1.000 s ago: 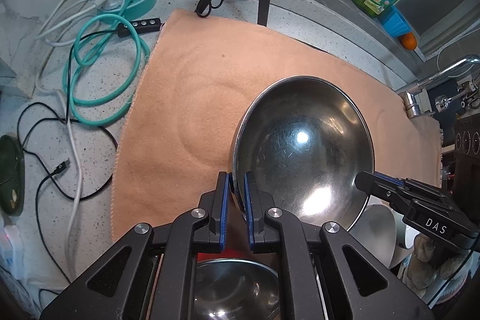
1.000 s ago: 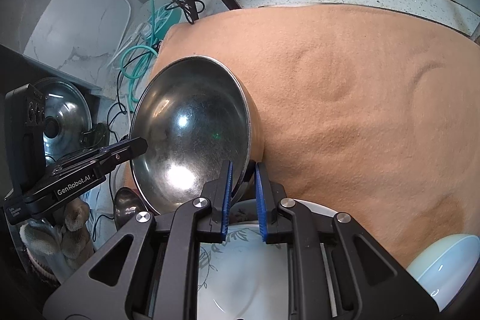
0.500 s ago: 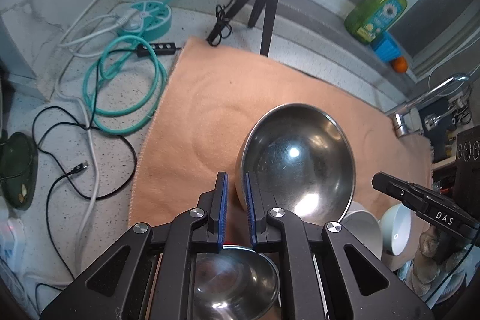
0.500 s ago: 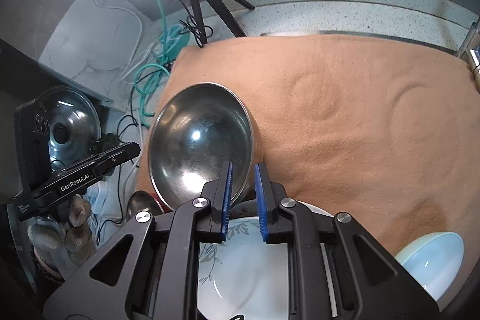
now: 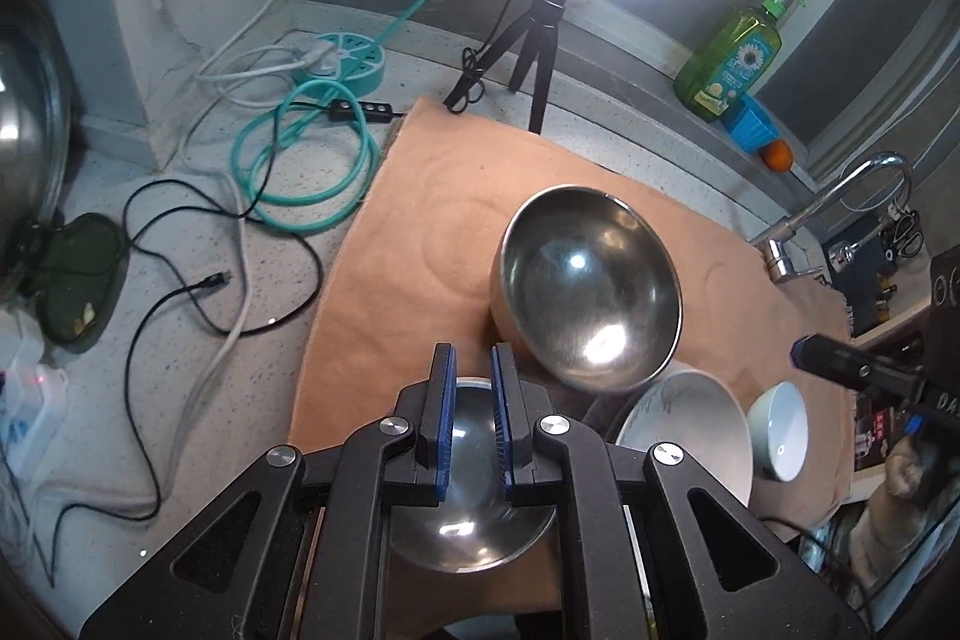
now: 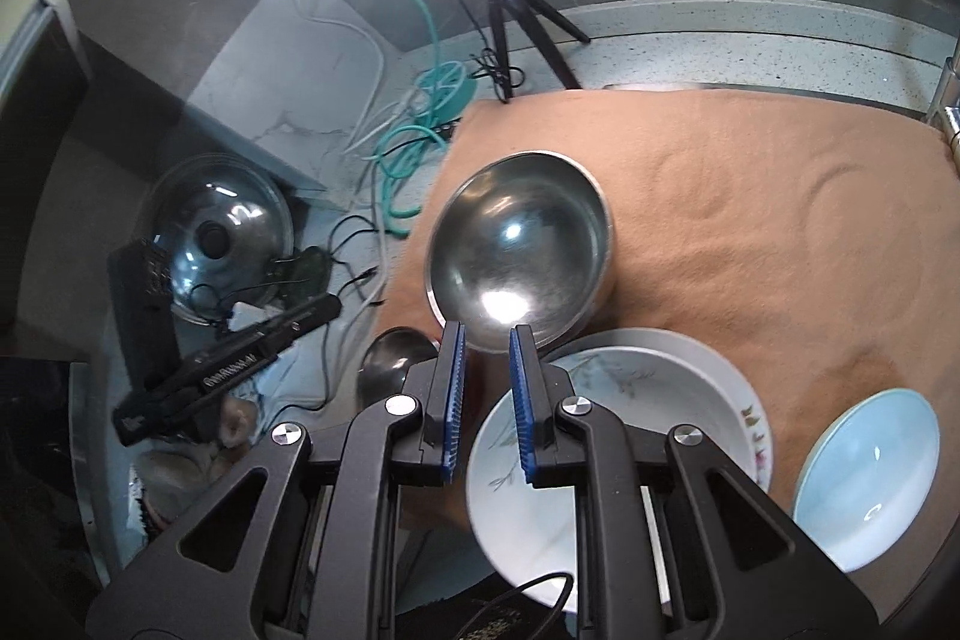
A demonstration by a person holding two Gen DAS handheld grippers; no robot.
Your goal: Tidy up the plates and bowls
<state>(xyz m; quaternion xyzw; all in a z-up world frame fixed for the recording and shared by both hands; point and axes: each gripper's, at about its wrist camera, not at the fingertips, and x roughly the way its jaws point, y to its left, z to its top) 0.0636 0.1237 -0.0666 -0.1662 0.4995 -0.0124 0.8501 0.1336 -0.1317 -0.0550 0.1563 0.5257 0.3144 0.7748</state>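
Looking along the left gripper [image 5: 471, 358], its blue-padded fingers are seen slightly parted with nothing between them, above a small steel bowl [image 5: 474, 514] at the near edge of the orange cloth [image 5: 420, 220]. Just beyond, the large steel bowl [image 5: 591, 289] is found tilted on the cloth, its rim leaning over a white patterned plate [image 5: 690, 430]; a small white bowl [image 5: 780, 427] sits to the right. From the right wrist view, the right gripper [image 6: 486, 340] is likewise seen parted and empty, just short of the large bowl's near rim. The large bowl is judged light, rigid and slippery, best pinched at its thin rim; the ceramic pieces are judged fragile.
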